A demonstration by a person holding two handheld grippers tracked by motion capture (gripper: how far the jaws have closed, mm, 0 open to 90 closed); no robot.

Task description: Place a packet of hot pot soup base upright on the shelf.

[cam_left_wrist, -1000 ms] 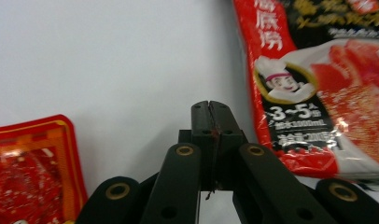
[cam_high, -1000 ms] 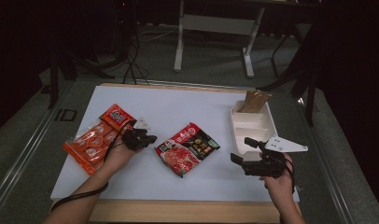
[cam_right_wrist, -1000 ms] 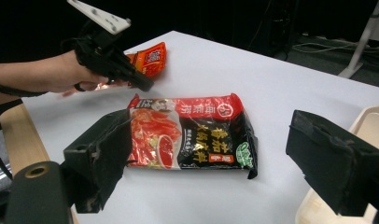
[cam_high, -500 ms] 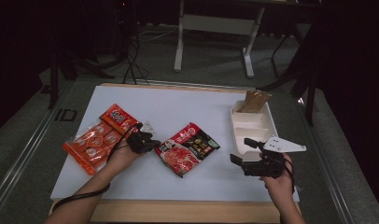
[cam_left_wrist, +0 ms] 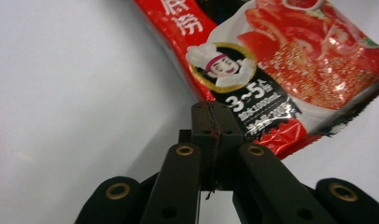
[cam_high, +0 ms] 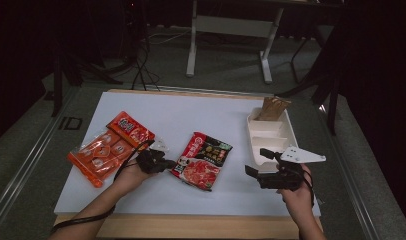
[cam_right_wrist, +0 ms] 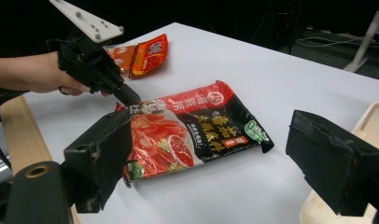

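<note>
The red and black soup packet (cam_high: 203, 161) lies flat in the middle of the white table (cam_high: 201, 112). The left gripper (cam_high: 163, 164) has its jaws pressed tight together, right at the packet's near left edge. It seems to touch the edge, but I cannot be sure it holds anything. The right gripper (cam_high: 253, 171) hangs above the table beside the white tray (cam_high: 271, 142), jaws wide apart and empty. An orange packet (cam_high: 111, 146) lies further left.
</note>
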